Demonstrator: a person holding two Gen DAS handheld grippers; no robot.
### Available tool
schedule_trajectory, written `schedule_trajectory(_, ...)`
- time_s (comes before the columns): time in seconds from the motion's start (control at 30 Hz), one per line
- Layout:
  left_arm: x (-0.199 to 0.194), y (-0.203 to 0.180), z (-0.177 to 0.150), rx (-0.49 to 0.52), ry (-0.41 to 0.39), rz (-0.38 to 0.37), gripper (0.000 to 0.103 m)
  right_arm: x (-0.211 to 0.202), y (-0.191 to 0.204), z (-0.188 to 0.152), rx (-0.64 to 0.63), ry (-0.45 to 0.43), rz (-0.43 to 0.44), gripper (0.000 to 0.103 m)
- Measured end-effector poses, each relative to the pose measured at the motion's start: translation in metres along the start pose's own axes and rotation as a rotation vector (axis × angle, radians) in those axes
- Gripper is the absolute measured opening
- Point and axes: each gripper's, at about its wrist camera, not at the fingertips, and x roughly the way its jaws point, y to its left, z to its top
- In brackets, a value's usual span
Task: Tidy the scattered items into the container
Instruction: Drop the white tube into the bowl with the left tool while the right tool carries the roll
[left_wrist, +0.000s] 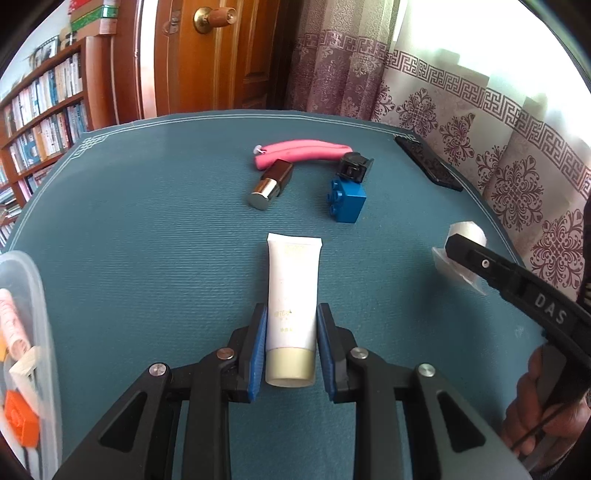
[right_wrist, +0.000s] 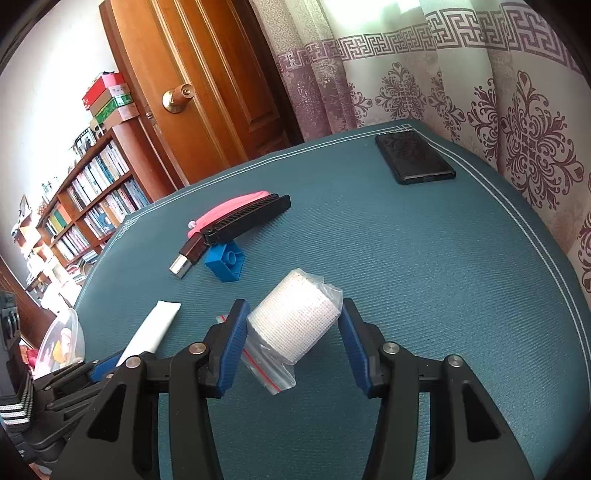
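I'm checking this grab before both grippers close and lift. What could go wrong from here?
1. The right gripper straddles the bandage roll in its loose plastic bag; the fingers may pinch only slippery plastic, so the roll could slide out.
2. The left gripper sits near the cap end of the white tube, so the long end may droop or swing.
3. The container lies at the left and already holds things, so a drop could miss.

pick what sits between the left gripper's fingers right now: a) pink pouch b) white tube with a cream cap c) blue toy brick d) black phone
b: in the left wrist view the left gripper brackets the white tube, one blue pad on each side, near the cap.
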Motion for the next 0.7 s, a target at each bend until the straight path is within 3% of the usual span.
schedule_trajectory(0.33,-0.037,0.023,-0.007,-0.035,-0.071,0.067,0.029,-0.004,0.018,-0.006,-0.050,-0.010,0.031,0.053)
schedule_trajectory(0.7,-0.081,0.098,-0.031,-0.160,-0.128,0.195,0.029,-0.002,0.053,-0.018,-0.103,0.041,0.089,0.053)
